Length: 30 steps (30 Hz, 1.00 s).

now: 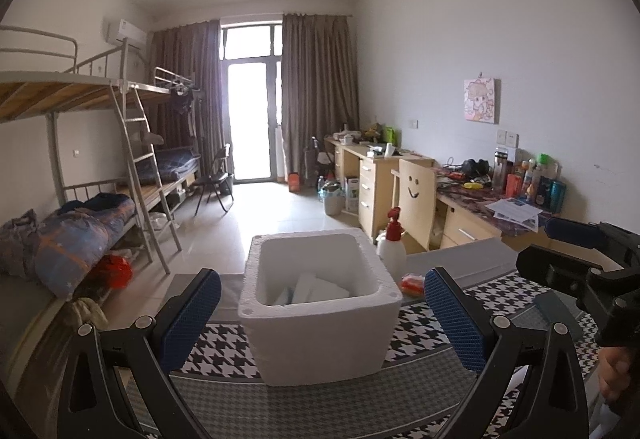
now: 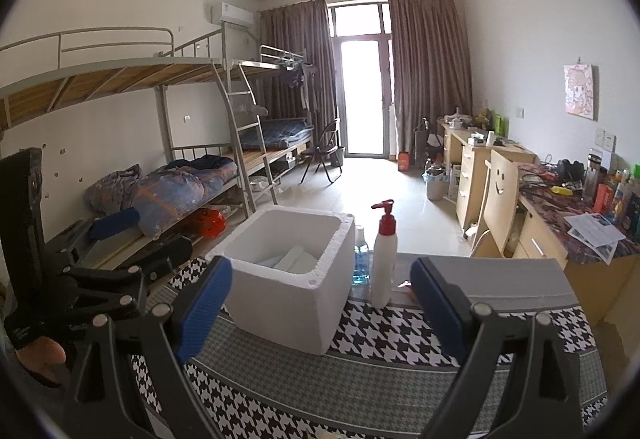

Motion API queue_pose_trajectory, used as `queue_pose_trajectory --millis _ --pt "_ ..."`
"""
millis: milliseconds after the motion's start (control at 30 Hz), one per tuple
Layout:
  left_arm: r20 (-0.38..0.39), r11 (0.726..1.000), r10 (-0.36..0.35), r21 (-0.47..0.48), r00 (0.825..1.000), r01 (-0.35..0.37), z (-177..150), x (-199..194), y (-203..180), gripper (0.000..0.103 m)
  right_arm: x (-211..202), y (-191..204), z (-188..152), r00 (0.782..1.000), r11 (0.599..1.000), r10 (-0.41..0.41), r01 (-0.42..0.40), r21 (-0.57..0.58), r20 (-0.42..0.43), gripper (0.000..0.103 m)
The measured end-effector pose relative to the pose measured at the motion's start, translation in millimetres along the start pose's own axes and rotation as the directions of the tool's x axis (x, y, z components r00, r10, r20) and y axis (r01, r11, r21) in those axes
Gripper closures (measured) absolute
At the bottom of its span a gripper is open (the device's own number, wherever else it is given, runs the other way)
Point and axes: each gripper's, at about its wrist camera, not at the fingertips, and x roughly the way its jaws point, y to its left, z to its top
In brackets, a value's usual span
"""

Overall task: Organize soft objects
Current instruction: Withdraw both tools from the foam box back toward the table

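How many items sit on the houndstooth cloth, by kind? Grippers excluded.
Foam box: 1
White spray bottle with red pump: 1
Clear bottle with blue liquid: 1
Orange-red packet: 1
Total: 4
White pieces inside the box are not counted; their number cannot be told.

Foam box contents (white pieces) mostly hidden by its walls
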Motion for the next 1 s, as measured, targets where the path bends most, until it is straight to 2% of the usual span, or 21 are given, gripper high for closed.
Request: queue_pose_trajectory --millis 1000 --pt "-0.026 0.995 -0.104 0.002 0.994 0.104 -18 -1 -23 0.001 -29 -23 -27 0.998 0.997 -0.061 0.060 0.042 0.017 0.010"
